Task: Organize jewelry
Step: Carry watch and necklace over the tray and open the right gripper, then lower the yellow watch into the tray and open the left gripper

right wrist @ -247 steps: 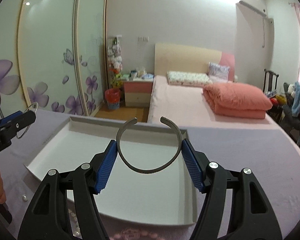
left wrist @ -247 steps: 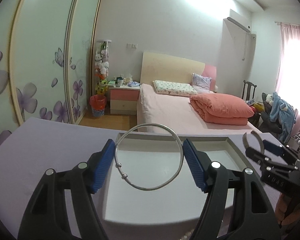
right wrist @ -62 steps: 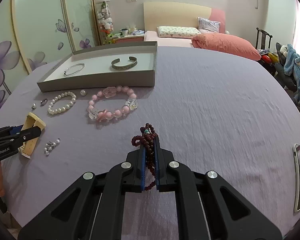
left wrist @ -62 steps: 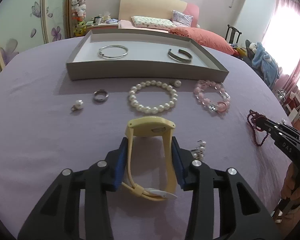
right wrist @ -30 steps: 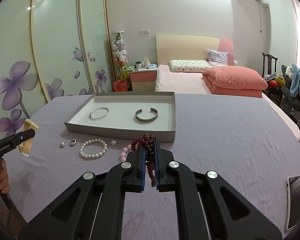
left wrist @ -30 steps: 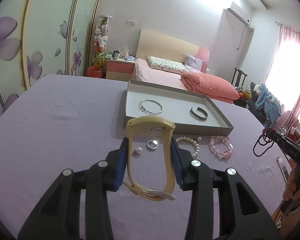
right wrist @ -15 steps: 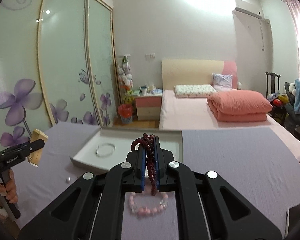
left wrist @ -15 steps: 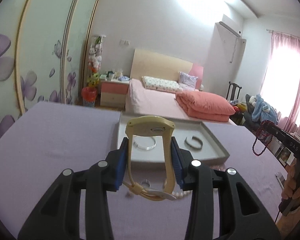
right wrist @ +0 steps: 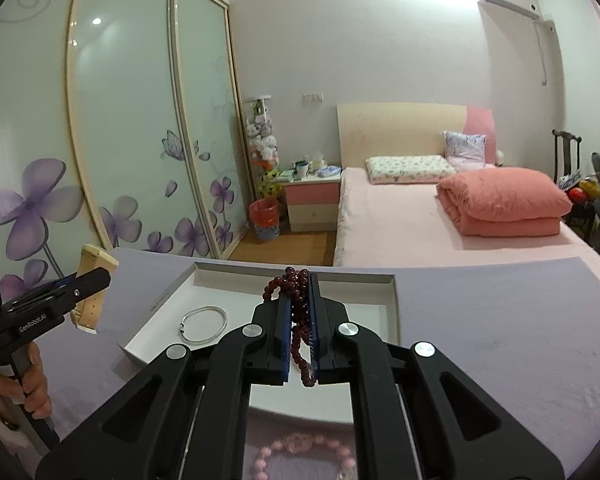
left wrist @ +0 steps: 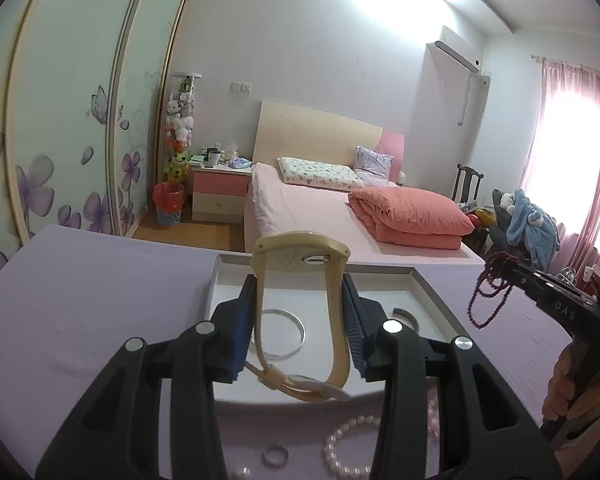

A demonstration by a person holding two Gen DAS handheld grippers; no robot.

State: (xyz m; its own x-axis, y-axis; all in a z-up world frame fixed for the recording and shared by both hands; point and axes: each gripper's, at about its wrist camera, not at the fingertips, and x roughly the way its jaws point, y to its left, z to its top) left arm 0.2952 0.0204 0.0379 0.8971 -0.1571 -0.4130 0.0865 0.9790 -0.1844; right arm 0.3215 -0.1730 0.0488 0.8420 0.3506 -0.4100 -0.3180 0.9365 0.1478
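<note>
2 grippers: I have both loaded and held above the lavender-covered desk [right wrist: 500, 340], pointing toward the tray.
Left gripper [left wrist: 300, 316]: I see its blue pads pressed on the 2 sides of the strap of a cream-yellow watch [left wrist: 300, 252]; the jaws stand part-way apart, as wide as the strap loop.
Watch: its case sits upright past the fingertips, the buckle end hangs back toward my camera, and the whole thing is off the desk, in front of the tray's near part.
Right gripper [right wrist: 300, 320]: nearly fully closed, pinching a dark red bead string [right wrist: 296, 308].
Bead string: one loop stands above the fingertips, another dangles below them; in the left view I see it hanging free from the gripper tip at the right [left wrist: 492, 292].
Tray [right wrist: 376, 280]: white, shallow, grey-rimmed, lying on the desk ahead of both grippers.
In the tray: 1 thin silver bangle [right wrist: 204, 324] on the left side; 1 grey open cuff [left wrist: 404, 316] on the right, partly hidden by my left gripper.
On the desk, near side of the tray: a white pearl bracelet [left wrist: 352, 448], a small ring [left wrist: 275, 456], and a pink bead bracelet [right wrist: 300, 456] under my right gripper.
Hands: 1 hand grips each handle, seen at the frame edges [right wrist: 24, 384] [left wrist: 572, 388].
</note>
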